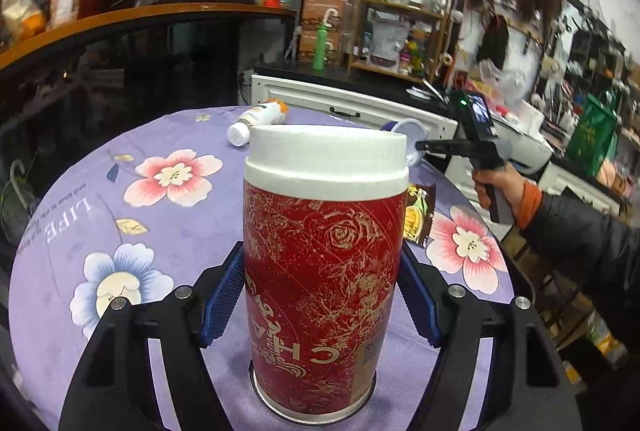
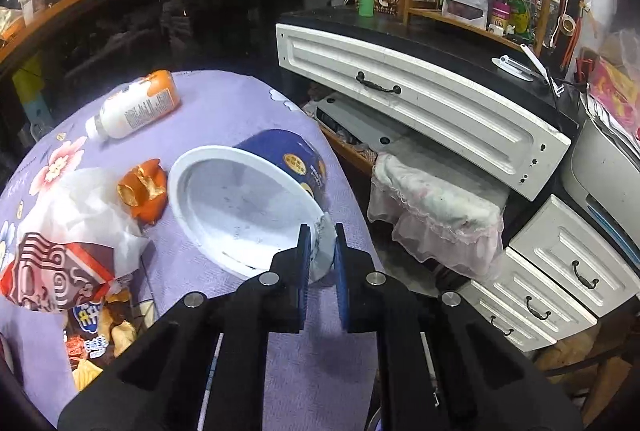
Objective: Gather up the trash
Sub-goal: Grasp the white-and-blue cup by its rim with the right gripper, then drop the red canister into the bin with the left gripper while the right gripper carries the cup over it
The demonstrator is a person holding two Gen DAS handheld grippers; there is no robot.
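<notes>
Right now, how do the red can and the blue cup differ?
The red can stands upright with its white lid on; the blue cup lies tipped on its side, open and empty. The left gripper clasps the can's body; the right gripper pinches only the cup's rim. Both sit on the purple cloth.

Blue paper bowl (image 2: 256, 191) tipped sideways — red cup (image 1: 320, 271) upright.
</notes>
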